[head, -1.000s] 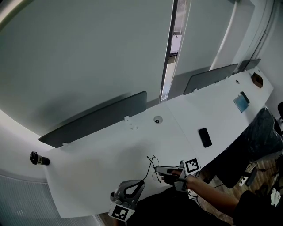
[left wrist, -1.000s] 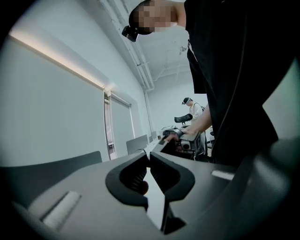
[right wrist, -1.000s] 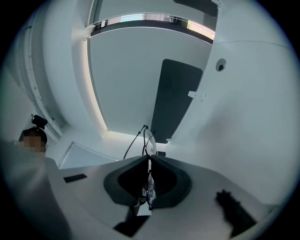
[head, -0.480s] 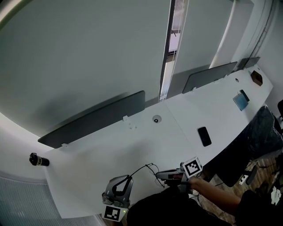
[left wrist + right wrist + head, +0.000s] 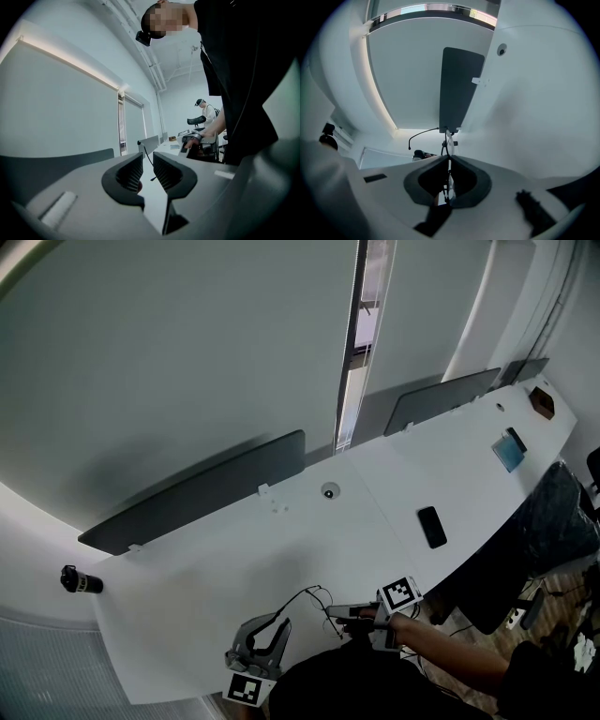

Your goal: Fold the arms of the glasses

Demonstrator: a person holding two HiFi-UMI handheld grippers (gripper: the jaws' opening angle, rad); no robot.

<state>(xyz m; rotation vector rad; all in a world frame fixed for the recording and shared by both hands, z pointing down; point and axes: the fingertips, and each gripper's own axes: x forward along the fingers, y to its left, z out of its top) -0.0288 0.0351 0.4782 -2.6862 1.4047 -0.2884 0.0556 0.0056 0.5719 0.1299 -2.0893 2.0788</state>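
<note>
Grey right tool point(image 5: 448, 161) clamped on glasses point(image 5: 448, 140) — left tool point(image 5: 148, 158), jaws just opening, apart, gripping nothing.

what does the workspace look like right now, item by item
surface: long white desk
job's things: glasses, one arm swung out
clutter: black phone, blue item, brown item
grippers: right gripper shut on glasses; left gripper open, fingers have just been opening, glasses arm in the gap, not pinched
cables: nothing seen on desk
surroundings: dark divider panels, black chair, grey wall
</note>
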